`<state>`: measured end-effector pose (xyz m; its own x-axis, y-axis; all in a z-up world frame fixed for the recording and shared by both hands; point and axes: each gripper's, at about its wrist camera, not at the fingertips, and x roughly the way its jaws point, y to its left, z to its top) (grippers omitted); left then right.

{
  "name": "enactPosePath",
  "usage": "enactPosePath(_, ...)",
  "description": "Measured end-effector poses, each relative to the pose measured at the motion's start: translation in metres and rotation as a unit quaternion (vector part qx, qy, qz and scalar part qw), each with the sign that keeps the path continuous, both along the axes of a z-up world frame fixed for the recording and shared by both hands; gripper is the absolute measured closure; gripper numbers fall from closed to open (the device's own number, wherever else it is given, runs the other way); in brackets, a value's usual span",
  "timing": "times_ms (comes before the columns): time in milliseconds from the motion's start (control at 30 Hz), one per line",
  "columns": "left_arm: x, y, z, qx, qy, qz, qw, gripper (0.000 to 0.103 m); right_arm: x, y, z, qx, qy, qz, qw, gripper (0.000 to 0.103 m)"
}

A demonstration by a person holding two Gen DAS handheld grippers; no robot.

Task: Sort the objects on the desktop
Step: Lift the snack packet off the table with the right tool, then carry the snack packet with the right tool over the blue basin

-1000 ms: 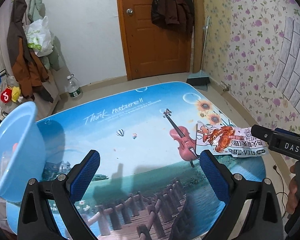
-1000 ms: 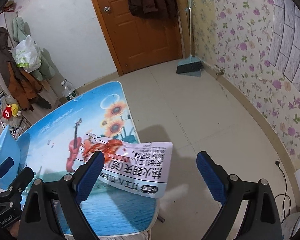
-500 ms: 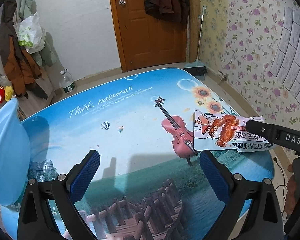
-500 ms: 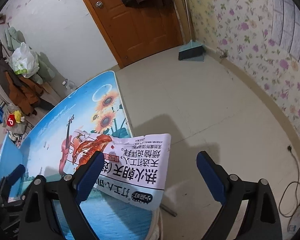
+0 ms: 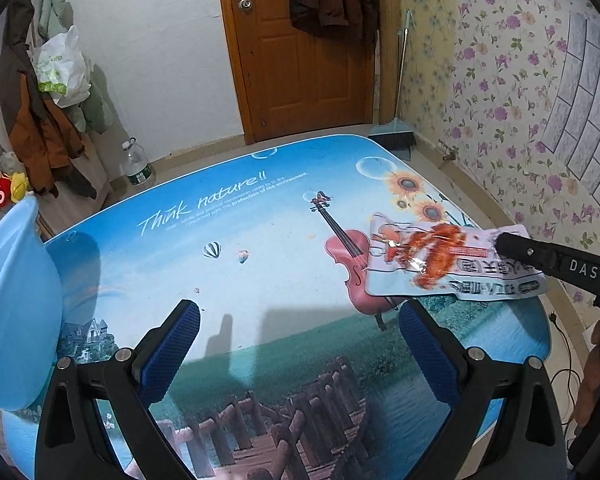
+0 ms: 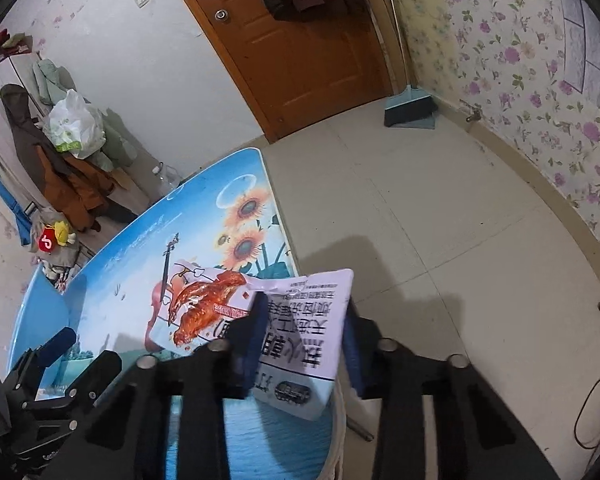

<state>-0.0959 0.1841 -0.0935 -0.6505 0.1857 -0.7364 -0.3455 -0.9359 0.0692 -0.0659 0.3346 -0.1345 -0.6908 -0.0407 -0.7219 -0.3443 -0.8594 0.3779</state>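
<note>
A white snack packet [image 5: 440, 264] printed with orange meat lies at the right edge of the picture-printed table [image 5: 236, 240], part of it past the edge. My right gripper [image 6: 306, 338] is shut on the packet's [image 6: 300, 320] outer end; its black body [image 5: 556, 266] also shows in the left wrist view. My left gripper [image 5: 300, 344] is open and empty, above the table's near middle. A light blue plastic basin [image 5: 16, 308] stands at the table's left edge.
A water bottle [image 5: 136, 164] stands on the floor beyond the table. Coats and a plastic bag [image 5: 60, 68] hang at the left wall. A broom and dustpan [image 6: 408, 108] lean by the wooden door [image 5: 300, 48]. A cable [image 6: 596, 392] lies on the floor right.
My right gripper has closed from wide open onto the packet's outer end. The left gripper has drawn back and risen a little, still open.
</note>
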Motion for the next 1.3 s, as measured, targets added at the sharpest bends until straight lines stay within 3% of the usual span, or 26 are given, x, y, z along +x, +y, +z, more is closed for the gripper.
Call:
enactPosePath(400, 0.006, 0.0, 0.004, -0.002, 0.006, -0.002, 1.0, 0.002, 0.012, -0.005, 0.03, -0.018, 0.063, 0.019, 0.998, 0.096)
enactPosePath(567, 0.013, 0.009, 0.001, -0.022, 0.01, -0.016, 0.9996, 0.002, 0.017, -0.012, 0.05, -0.047, 0.095, 0.037, 0.994, 0.1)
enactPosePath(833, 0.02, 0.014, 0.003, -0.025, 0.013, -0.026, 0.9993, 0.002, 0.023, -0.029, 0.079, -0.07, 0.126, 0.064, 0.987, 0.101)
enactPosePath(1300, 0.029, 0.022, -0.001, -0.025, 0.029, -0.039, 0.9985, 0.002, 0.026, -0.058, 0.112, -0.087, 0.142, 0.103, 0.981, 0.101)
